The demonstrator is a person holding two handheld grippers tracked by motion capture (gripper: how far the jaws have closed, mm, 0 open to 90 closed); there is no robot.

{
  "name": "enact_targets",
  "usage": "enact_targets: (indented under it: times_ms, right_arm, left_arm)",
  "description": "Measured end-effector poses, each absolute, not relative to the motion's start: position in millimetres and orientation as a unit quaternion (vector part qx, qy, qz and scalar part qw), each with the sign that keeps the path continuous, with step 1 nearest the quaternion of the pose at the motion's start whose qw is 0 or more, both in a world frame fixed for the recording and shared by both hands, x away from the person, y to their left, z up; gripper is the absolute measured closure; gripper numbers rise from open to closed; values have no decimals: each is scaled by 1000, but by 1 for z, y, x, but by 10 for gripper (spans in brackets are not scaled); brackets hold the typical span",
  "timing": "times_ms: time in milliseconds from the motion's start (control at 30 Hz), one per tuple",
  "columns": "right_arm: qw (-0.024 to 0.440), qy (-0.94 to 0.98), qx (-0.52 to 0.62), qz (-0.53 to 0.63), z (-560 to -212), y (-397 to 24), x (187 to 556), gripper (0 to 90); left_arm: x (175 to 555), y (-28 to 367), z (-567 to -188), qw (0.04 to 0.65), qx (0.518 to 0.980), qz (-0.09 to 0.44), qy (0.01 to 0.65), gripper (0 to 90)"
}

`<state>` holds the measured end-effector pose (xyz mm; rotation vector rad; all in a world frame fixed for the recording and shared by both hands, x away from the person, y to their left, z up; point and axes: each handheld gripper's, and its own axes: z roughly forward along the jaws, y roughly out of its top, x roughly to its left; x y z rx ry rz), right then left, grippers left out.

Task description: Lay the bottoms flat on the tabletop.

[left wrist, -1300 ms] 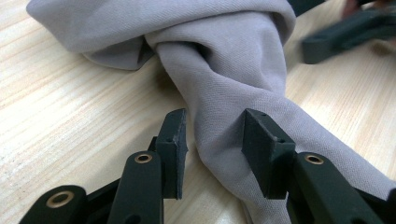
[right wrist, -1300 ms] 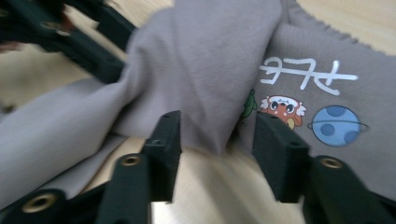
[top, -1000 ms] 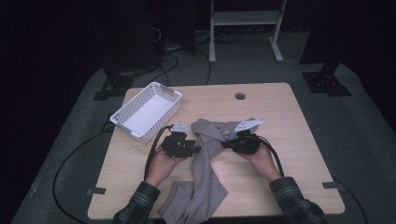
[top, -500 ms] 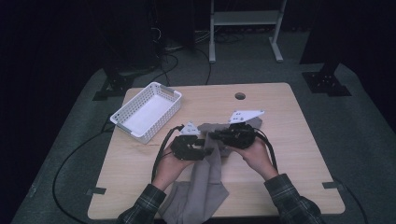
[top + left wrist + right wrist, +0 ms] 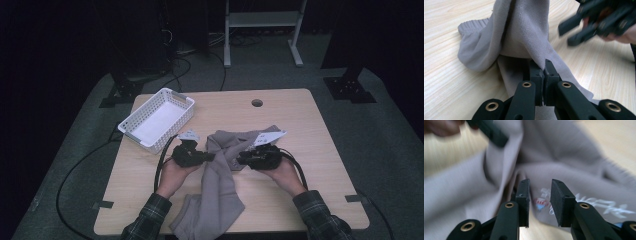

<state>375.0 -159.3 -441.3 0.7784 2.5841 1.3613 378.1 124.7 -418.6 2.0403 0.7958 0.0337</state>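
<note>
A grey garment (image 5: pixel 220 190) lies crumpled on the wooden table (image 5: pixel 310 130), running from the middle to the front edge. My left gripper (image 5: pixel 210 156) is at its left side. In the left gripper view that gripper (image 5: pixel 543 72) has just closed and is shut on a raised fold of the grey knit garment (image 5: pixel 524 32). My right gripper (image 5: pixel 241 160) is at the garment's right side. In the right gripper view its jaws (image 5: pixel 540 195) have just been opening and stand apart, with nothing pinched; behind them lies the garment (image 5: pixel 564 170) with a white print.
A white mesh basket (image 5: pixel 150 145) stands at the table's back left, with black cables trailing off the left edge beside it. A round hole (image 5: pixel 257 103) sits near the back edge. A white metal rack stands on the floor beyond the table.
Half a second ago both grippers were close together over the middle of the garment; now they are apart. The left jaws have closed on a fold and the right jaws have opened.
</note>
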Motion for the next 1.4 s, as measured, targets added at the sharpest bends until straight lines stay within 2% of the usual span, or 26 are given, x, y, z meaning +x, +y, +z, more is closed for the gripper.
enact_targets:
  times_ms: [167, 200, 267, 300, 467, 733, 1033, 1333, 1400]
  right_arm:
    - [50, 873, 234, 426, -458, -134, 377, 682]
    - [50, 875, 234, 421, -460, -131, 377, 722]
    - [56, 880, 237, 409, -464, -125, 377, 872]
    - [56, 880, 237, 408, -464, -125, 377, 887]
    - [63, 867, 252, 425, -452, -143, 376, 896]
    - [106, 827, 294, 467, -420, -201, 376, 896]
    - [151, 788, 355, 481, -406, -263, 375, 896]
    - [196, 749, 429, 464, -409, -321, 378, 896]
    - [201, 746, 445, 452, -413, -327, 380, 896]
  left_arm:
    - [378, 125, -418, 460, 828, 13, 320, 880]
    - [378, 125, -418, 461, 828, 12, 319, 879]
    - [378, 125, -418, 463, 828, 9, 318, 880]
    - [378, 126, -417, 462, 828, 11, 316, 880]
    - [378, 135, -412, 478, 816, 18, 323, 879]
    - [381, 158, -401, 494, 799, 35, 341, 880]
    - [385, 185, -398, 499, 782, 50, 369, 880]
    - [394, 199, -415, 447, 792, 72, 409, 879]
    - [396, 201, -420, 437, 791, 74, 422, 845]
